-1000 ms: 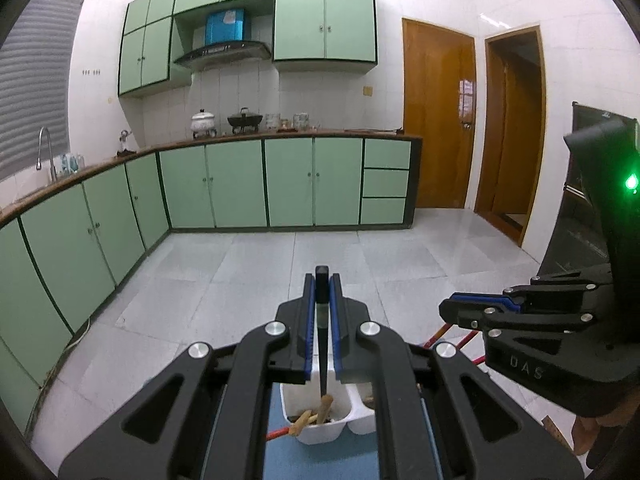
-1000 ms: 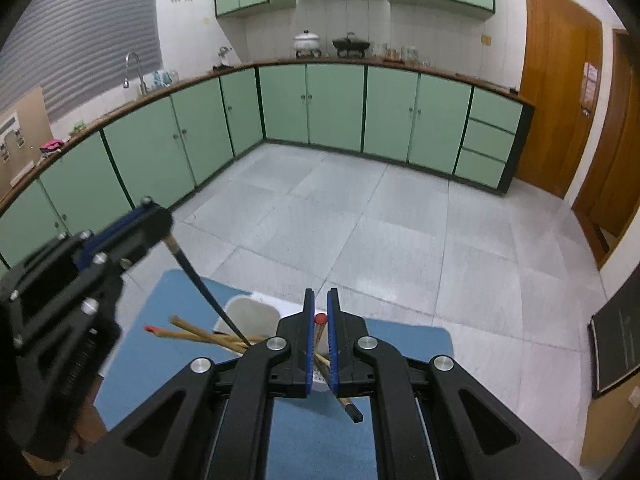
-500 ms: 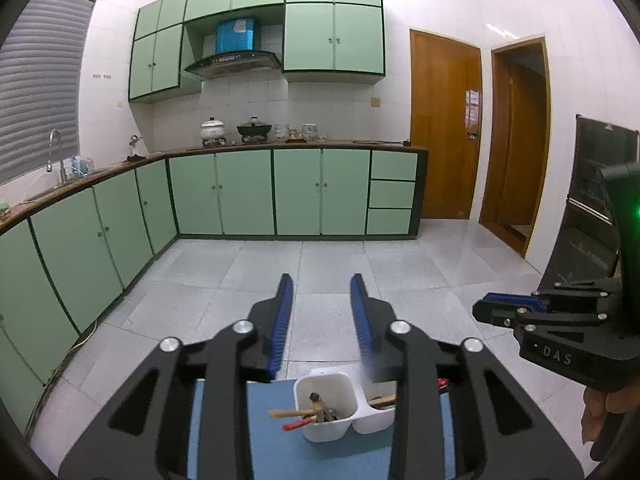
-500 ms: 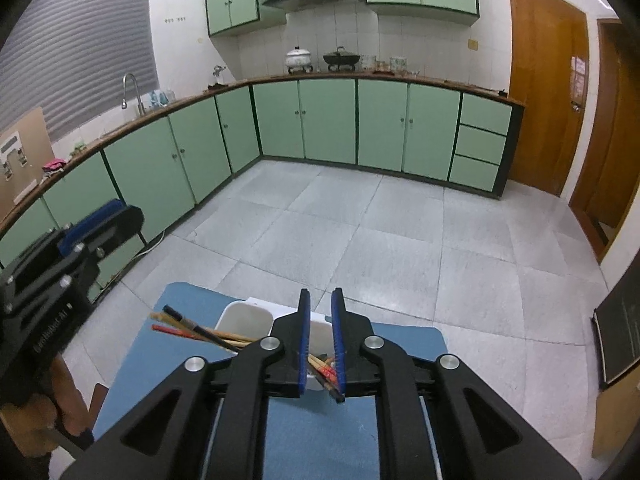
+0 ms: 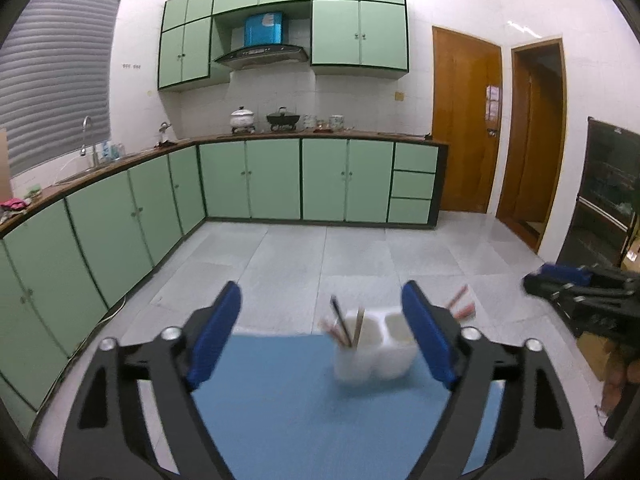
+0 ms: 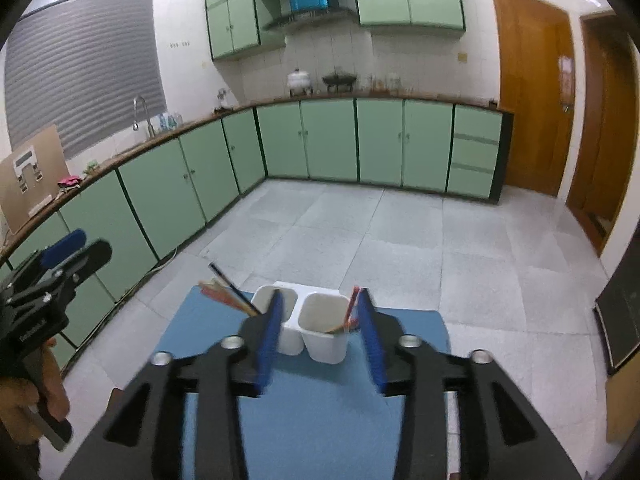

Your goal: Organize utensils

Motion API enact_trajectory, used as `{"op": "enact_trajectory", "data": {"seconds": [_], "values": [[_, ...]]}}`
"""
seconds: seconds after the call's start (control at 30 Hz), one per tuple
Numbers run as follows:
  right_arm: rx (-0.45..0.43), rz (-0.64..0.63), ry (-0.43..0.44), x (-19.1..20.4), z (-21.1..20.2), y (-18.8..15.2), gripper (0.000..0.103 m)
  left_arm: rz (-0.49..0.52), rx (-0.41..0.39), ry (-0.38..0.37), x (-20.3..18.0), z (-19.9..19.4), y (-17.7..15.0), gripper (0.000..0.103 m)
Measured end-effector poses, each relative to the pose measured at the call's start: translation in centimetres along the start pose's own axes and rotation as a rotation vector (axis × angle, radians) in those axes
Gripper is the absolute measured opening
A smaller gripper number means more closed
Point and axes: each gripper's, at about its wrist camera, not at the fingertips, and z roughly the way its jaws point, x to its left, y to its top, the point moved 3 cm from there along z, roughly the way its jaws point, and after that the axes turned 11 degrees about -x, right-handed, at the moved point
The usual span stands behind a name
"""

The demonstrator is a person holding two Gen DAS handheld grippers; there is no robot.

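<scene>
A white two-compartment holder (image 5: 376, 356) (image 6: 324, 344) stands at the far edge of a blue mat (image 5: 280, 380) (image 6: 320, 420). Black, red and wooden chopsticks (image 5: 344, 328) (image 6: 228, 292) lean in its left compartment. Red and wooden chopsticks (image 5: 460, 304) (image 6: 352, 308) lean in the right one. My left gripper (image 5: 320, 308) is opening wide, short of the holder, with nothing between its pads. My right gripper (image 6: 320, 308) is also opening, its fingers framing the holder without touching it. Each gripper shows at the edge of the other view: the right gripper (image 5: 536, 276), the left gripper (image 6: 80, 248).
Beyond the mat's far edge the grey tiled floor (image 5: 340, 256) drops away. Green base cabinets (image 5: 272, 180) line the left and back walls. Two wooden doors (image 5: 464, 120) stand at the right, with a black rack (image 5: 608, 200) beside them. A person's hand (image 6: 32, 408) holds the left gripper's handle.
Both grippers were shut on chopsticks over the holder. They have let go, opened and drawn back. The chopsticks now rest in the compartments.
</scene>
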Motion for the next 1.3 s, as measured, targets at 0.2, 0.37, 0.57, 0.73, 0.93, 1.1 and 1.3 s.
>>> {"op": "enact_trajectory", "data": {"seconds": [0.2, 0.37, 0.57, 0.73, 0.93, 1.1, 1.3], "values": [[-0.088, 0.025, -0.035, 1.7, -9.4, -5.7, 0.091, -0.008, 0.009, 0.050, 2.6, -9.5, -3.7, 0.097], [-0.113, 0.040, -0.079, 3.3, -16.4, -11.4, 0.097, -0.045, 0.025, 0.104, 4.3, -18.4, -7.9, 0.098], [-0.104, 0.010, -0.139, 6.6, -23.7, -17.3, 0.097, -0.118, 0.079, 0.121, 4.7, -27.6, -12.4, 0.098], [-0.087, -0.007, -0.133, 9.1, -28.6, -20.4, 0.097, -0.117, 0.123, 0.143, 3.8, -33.6, -15.2, 0.098], [-0.102, -0.019, -0.104, 11.0, -34.6, -22.5, 0.097, -0.082, 0.113, 0.183, 2.0, -41.0, -16.7, 0.098], [-0.131, -0.029, -0.103, 12.4, -37.9, -21.9, 0.097, -0.068, 0.075, 0.215, 0.7, -45.6, -16.4, 0.098], [-0.161, -0.002, -0.160, 12.0, -40.0, -21.0, 0.097, -0.083, 0.079, 0.205, 0.2, -47.5, -15.9, 0.098]]}}
